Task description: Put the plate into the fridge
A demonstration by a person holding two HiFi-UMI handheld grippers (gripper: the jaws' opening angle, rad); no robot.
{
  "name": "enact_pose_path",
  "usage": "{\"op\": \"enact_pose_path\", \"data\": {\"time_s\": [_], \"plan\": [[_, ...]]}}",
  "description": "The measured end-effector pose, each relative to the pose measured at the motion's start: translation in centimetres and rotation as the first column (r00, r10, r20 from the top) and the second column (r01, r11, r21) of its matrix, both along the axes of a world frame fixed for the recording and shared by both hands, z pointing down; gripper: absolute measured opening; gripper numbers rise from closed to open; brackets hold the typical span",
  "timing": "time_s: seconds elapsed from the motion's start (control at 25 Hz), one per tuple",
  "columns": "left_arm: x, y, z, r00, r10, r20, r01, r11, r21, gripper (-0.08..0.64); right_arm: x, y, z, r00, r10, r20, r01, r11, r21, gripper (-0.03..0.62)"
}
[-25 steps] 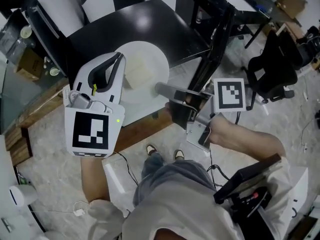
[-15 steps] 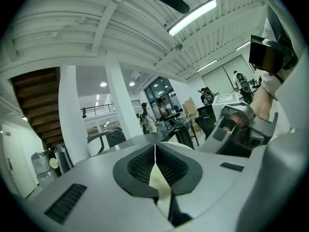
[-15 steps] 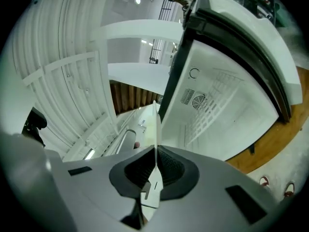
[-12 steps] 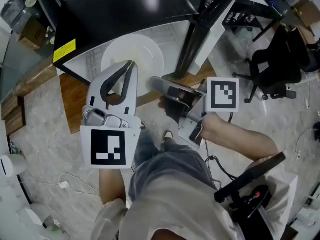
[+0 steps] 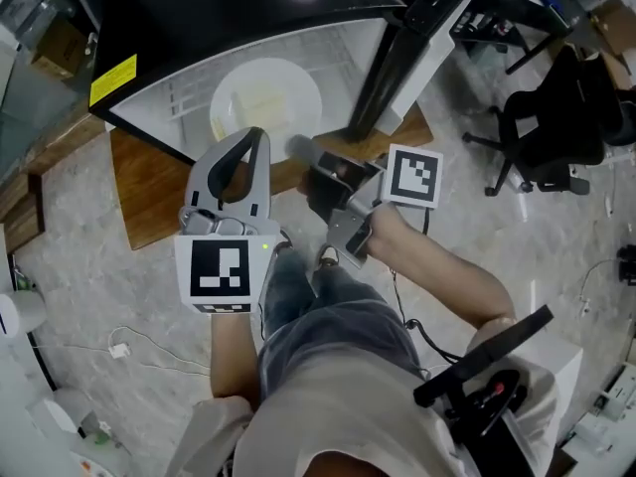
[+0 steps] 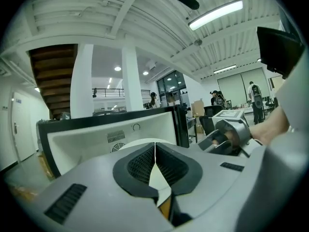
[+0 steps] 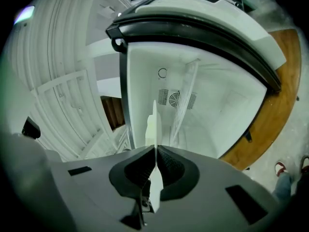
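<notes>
White plate [image 5: 264, 102] sits partway inside the open fridge [image 5: 348, 68], not yet released. Your left gripper [image 5: 255, 135] and right gripper [image 5: 297, 148] both pinch its rim.

Open-plan office and lab space: in the left gripper view, a strip light [image 6: 215, 14] hangs from an exposed, white-beamed ceiling at upper right. White columns [image 6: 82, 81] stand left of centre beside a wooden stair underside [image 6: 50, 76] and a mezzanine railing [image 6: 108, 92]. People [image 6: 254, 98] stand at far right. In the head view, an office chair [image 5: 566, 117] sits at right and a cardboard box [image 5: 65, 38] upper left. A loose cable [image 5: 114, 351] trails over the pale stone floor [image 5: 79, 256], where a small fridge [image 5: 199, 18] stands on a wooden board [image 5: 144, 187].
</notes>
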State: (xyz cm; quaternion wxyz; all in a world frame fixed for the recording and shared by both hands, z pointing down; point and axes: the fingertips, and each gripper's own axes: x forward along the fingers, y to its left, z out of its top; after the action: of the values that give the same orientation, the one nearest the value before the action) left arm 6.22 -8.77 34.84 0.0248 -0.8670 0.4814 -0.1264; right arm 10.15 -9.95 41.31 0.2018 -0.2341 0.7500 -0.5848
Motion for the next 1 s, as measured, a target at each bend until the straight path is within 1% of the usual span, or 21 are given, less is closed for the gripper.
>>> {"op": "enact_pose_path", "data": {"time_s": [0.08,0.16,0.28,0.36,0.56,0.8,0.92,1.0], "plan": [[-2.0,-2.2,1.2,1.000,-0.012,-0.014,0.012,1.000,-0.003,0.020,-2.3,-2.9,1.1,0.999,0.023,0.033,-0.022,1.000,-0.009,0.025],[-4.4,-4.3,3.0,1.000,-0.018,-0.021,0.018,1.000,-0.021,0.020,-5.2,-5.6,2.8,0.997,0.050,0.056,-0.048,0.998,-0.041,0.025],[-7.3,-7.7,4.6,0.999,-0.024,-0.048,0.023,0.999,-0.034,0.020,-8.6,-9.6,4.6,0.995,0.086,0.055,-0.082,0.994,-0.070,0.025],[-8.2,-9.5,5.1,0.997,-0.021,-0.068,0.018,0.999,-0.035,0.020,-9.8,-11.6,5.0,0.992,0.108,0.059,-0.103,0.992,-0.078,0.025],[-8.4,-11.5,5.6,0.995,0.005,-0.095,-0.009,0.999,-0.040,0.020,-10.6,-14.0,5.3,0.985,0.155,0.075,-0.146,0.982,-0.122,0.025],[-9.0,-11.8,6.5,0.993,0.031,-0.112,-0.036,0.998,-0.044,0.020,-10.3,-14.2,5.6,0.978,0.195,0.071,-0.182,0.970,-0.160,0.025],[-9.8,-14.2,7.4,0.993,0.024,-0.116,-0.033,0.997,-0.070,0.020,-10.1,-16.3,5.3,0.974,0.216,0.062,-0.203,0.965,-0.164,0.025],[-10.0,-16.0,8.4,0.994,0.022,-0.103,-0.032,0.995,-0.090,0.020,-10.1,-17.9,5.1,0.973,0.221,0.059,-0.211,0.966,-0.150,0.026]]}}
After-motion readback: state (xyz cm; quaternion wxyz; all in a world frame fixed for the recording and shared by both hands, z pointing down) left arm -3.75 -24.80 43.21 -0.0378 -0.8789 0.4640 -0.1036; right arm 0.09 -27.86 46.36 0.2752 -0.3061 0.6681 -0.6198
